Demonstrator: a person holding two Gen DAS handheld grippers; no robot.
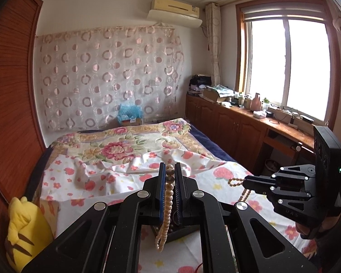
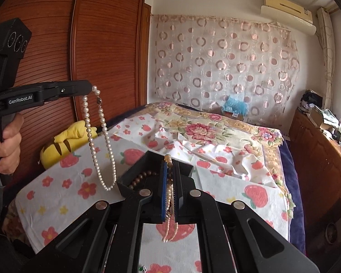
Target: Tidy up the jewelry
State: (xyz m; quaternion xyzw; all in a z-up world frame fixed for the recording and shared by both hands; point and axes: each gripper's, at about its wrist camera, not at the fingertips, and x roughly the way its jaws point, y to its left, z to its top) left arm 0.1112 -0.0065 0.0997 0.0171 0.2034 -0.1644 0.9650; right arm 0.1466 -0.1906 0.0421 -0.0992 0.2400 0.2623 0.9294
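Pearl necklace (image 2: 100,141) hangs from our left hand-held gripper (image 2: 88,88), clamped near its clasp, above the black tray (image 2: 134,177) on the bed (image 2: 216,141). Our right hand-held gripper (image 2: 169,182) pinches a second bead strand (image 2: 170,225). Swinging loops could tangle or miss the tray.

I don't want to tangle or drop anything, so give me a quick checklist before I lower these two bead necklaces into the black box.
1. Left gripper shut on the white pearl necklace: ok.
2. Right gripper shut on the cream bead strand: ok.
3. The two strands hang apart, untangled: ok.
4. Black rectangular box sits open on the floral bedsheet: ok.
5. Free room beside the dark brown beads inside it: cannot tell.
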